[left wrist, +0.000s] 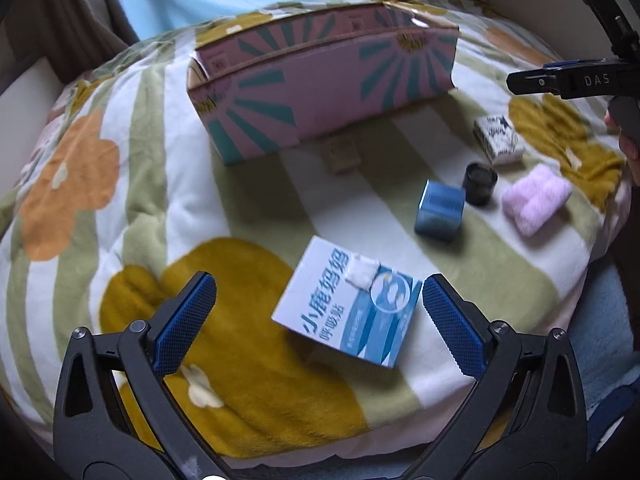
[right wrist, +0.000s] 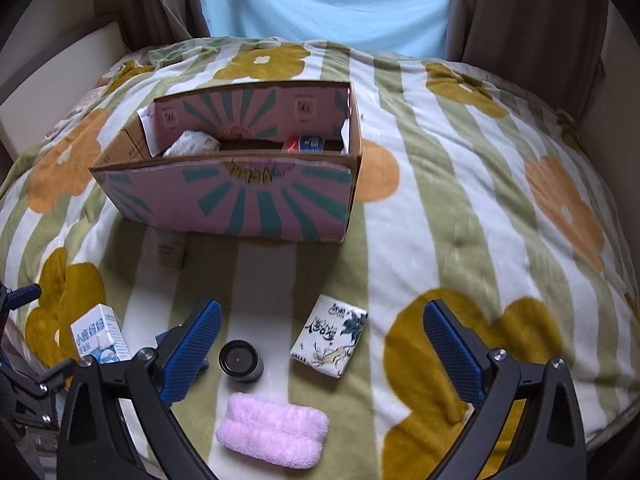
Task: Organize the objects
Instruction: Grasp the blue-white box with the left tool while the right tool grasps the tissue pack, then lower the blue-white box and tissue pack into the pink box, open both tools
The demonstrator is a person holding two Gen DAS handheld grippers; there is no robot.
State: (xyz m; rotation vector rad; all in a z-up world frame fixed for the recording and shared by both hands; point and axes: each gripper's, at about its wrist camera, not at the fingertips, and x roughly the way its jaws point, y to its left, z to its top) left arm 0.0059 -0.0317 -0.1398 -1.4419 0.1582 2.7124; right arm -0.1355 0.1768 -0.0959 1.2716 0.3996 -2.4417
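Note:
A pink and teal cardboard box (right wrist: 240, 208) stands open on the flowered blanket; it also shows in the left wrist view (left wrist: 320, 92). My left gripper (left wrist: 320, 304) is open, with a white and blue carton (left wrist: 348, 300) lying between its fingers. A small blue box (left wrist: 439, 211), a black jar (left wrist: 480, 178), a pink towel (left wrist: 536, 198) and a white illustrated pack (left wrist: 498, 139) lie to the right. My right gripper (right wrist: 322, 336) is open above the jar (right wrist: 240, 360), the pack (right wrist: 330, 336) and the towel (right wrist: 272, 430), holding nothing.
Inside the cardboard box lie a white packet (right wrist: 192, 144) and a red and blue item (right wrist: 306, 144). The blanket (right wrist: 460, 208) covers a bed. Curtains (right wrist: 520, 12) and a light blue panel (right wrist: 328, 0) stand behind it. A cloth label (right wrist: 172, 256) lies before the box.

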